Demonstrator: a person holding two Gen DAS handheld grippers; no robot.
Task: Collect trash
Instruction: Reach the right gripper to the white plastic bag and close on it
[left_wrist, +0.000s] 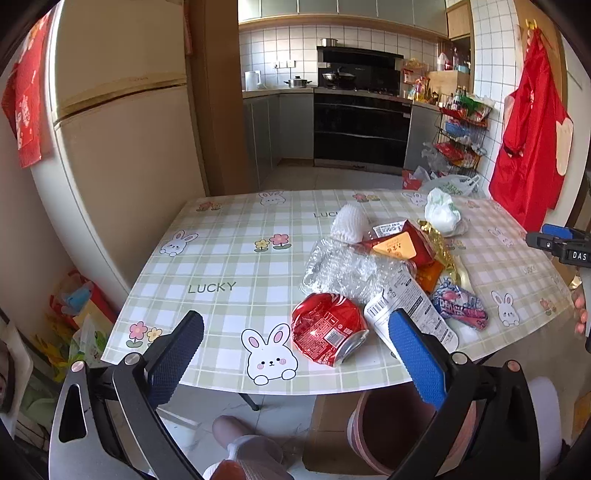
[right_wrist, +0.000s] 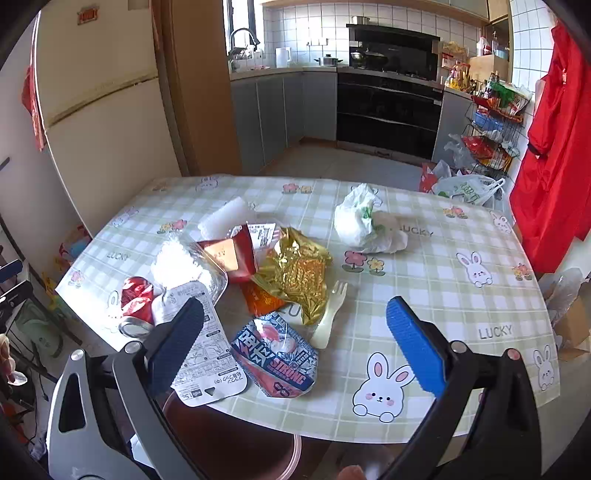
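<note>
We list a table (left_wrist: 221, 266) under a green checked cloth with rabbits and the word LUCKY, carrying a heap of trash toward its right side. Items: one crushed red can (left_wrist: 327, 334) at the near edge; one crumpled clear plastic tray (left_wrist: 336, 269) just behind it; one white printed lid (right_wrist: 201, 354) overhanging the near edge; one blue and red wrapper (right_wrist: 277, 356) beside the lid; one gold foil bag (right_wrist: 299, 273) in the middle; one red carton (right_wrist: 232, 254) leaning on the tray; one white foam net (left_wrist: 349, 223) farther back; one white plastic bag (right_wrist: 360, 221) apart on the far right; one pale plastic fork (right_wrist: 328, 317) touching the foil.

We hold the left hand-held gripper (left_wrist: 295, 358) released, fingers wide apart, above the can. The right hand-held gripper (right_wrist: 295, 345) is likewise released, above the wrapper. A brown bin (left_wrist: 391, 432) stands below the table's near edge.
</note>
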